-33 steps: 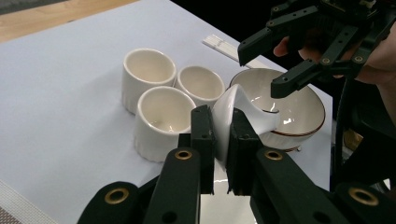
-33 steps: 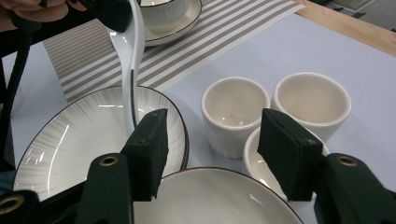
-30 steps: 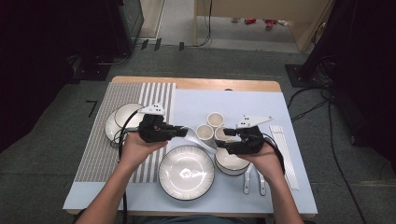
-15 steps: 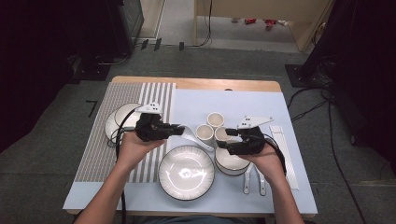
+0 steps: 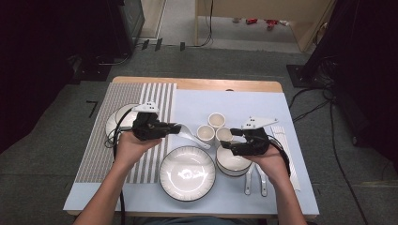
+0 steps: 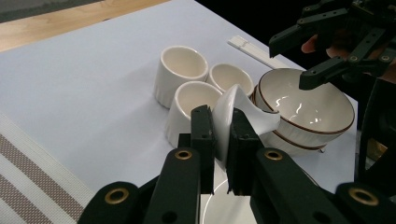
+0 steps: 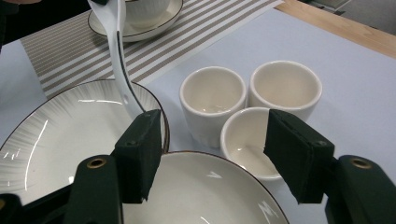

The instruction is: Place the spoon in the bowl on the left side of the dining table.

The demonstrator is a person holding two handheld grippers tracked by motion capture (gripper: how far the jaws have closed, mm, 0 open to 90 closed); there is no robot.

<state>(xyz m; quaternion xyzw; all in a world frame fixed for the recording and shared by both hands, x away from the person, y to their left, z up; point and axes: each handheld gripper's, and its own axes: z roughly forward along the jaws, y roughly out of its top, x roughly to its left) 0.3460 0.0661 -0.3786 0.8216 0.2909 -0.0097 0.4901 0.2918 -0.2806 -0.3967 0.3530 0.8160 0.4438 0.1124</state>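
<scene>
Above the plate (image 5: pixel 187 172), your left gripper (image 6: pixel 219 140) pinches the spoon (image 6: pixel 240 114) by its handle, bowl end out toward the bowl (image 6: pixel 306 109), seemingly ready to set it in. Your right gripper (image 7: pixel 212 154), jaws just opening and empty, hovers over that bowl's rim beside the cups (image 7: pixel 212 100).

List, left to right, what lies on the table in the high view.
Small plate on the striped mat → left gripper holding the white spoon → big plate → bowl under the right gripper → two spoons → chopsticks.
</scene>
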